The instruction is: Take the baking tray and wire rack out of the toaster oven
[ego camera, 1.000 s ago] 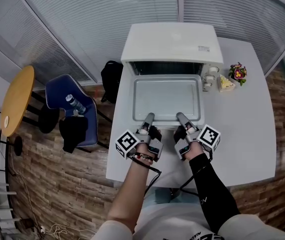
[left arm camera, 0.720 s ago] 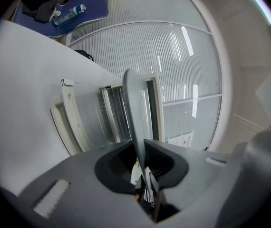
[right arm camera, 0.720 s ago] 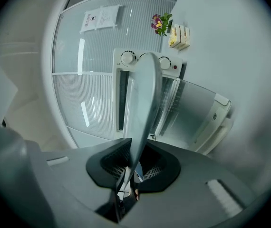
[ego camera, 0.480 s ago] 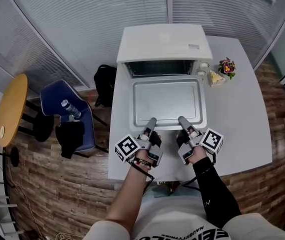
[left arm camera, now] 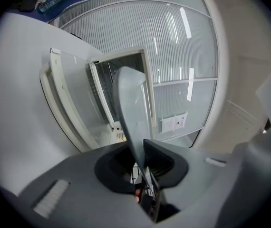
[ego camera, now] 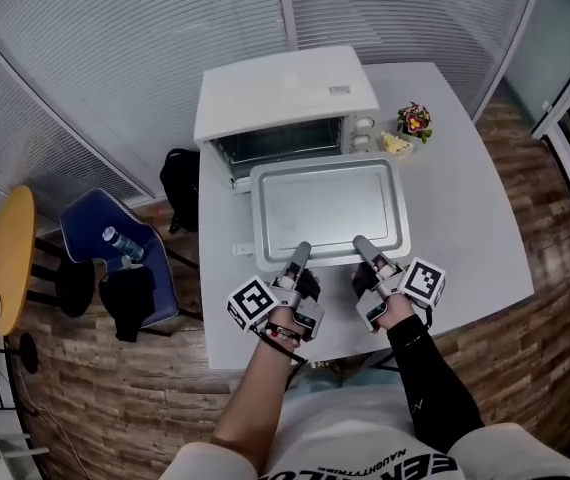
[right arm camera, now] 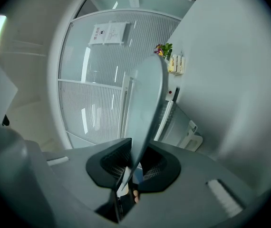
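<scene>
The silver baking tray [ego camera: 330, 208] hangs level in front of the white toaster oven [ego camera: 280, 93], fully outside its opening and above the lowered glass door [ego camera: 243, 251]. My left gripper [ego camera: 301, 253] is shut on the tray's near rim at the left, and my right gripper [ego camera: 362, 245] is shut on the same rim at the right. In the left gripper view the tray [left arm camera: 131, 103] runs edge-on between the jaws toward the open oven [left arm camera: 119, 84]. The right gripper view shows the tray [right arm camera: 147, 108] edge-on too. Inside the dark oven cavity [ego camera: 277, 140] I cannot make out the wire rack.
A small flower pot [ego camera: 414, 120] and a pale yellow item [ego camera: 396, 144] stand on the white table [ego camera: 455, 228] right of the oven. Left of the table are a blue chair [ego camera: 115, 258] with a bottle, a black bag [ego camera: 178, 180] and a round wooden table [ego camera: 7, 258].
Both grippers have drawn the tray toward me and slightly up, out of the oven. The oven's dark opening now shows behind the tray's far edge.
</scene>
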Demonstrator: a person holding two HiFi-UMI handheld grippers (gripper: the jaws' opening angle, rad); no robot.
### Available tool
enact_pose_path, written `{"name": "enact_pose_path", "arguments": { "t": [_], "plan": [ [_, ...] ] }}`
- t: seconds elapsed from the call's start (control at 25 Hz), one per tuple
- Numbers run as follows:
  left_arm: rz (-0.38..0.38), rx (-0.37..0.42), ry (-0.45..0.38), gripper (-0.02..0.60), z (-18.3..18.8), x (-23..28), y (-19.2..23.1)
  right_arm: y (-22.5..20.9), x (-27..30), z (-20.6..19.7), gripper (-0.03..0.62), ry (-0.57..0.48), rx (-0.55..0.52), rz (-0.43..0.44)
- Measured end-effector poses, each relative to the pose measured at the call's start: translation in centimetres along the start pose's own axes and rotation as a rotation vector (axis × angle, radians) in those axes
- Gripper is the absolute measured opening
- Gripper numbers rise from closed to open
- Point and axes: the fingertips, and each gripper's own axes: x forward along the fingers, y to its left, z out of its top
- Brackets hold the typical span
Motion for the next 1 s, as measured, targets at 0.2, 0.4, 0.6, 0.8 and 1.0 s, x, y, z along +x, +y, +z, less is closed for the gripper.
{"name": "enact_pose_path", "arguments": {
  "t": [0.2,0.4,0.6,0.8,1.0],
  "plan": [
    [0.012,0.024,0.029,0.107,-2.6,2.4,-0.3,-1.2,-1.8,2.9,0.048,0.0,-0.012,-0.016],
    [0.009,0.015,0.032,0.109,-5.9,5.6,-0.8,-2.2,-3.6,6.8,0.048,0.013,-0.001,-0.009],
    [0.032,0.027,0.033,0.109,-9.6,8.4,-1.4,-4.0,-6.0,10.5,0.049,0.021,0.02,-0.013],
    [0.037,0.03,0.032,0.112,-13.1,11.1,-1.9,-5.4,-8.4,14.1,0.049,0.026,0.017,-0.029],
    [0.051,0.026,0.028,0.115,-16.1,13.4,-1.9,-6.6,-10.0,17.3,0.049,0.035,0.022,-0.028]
  ]
}}
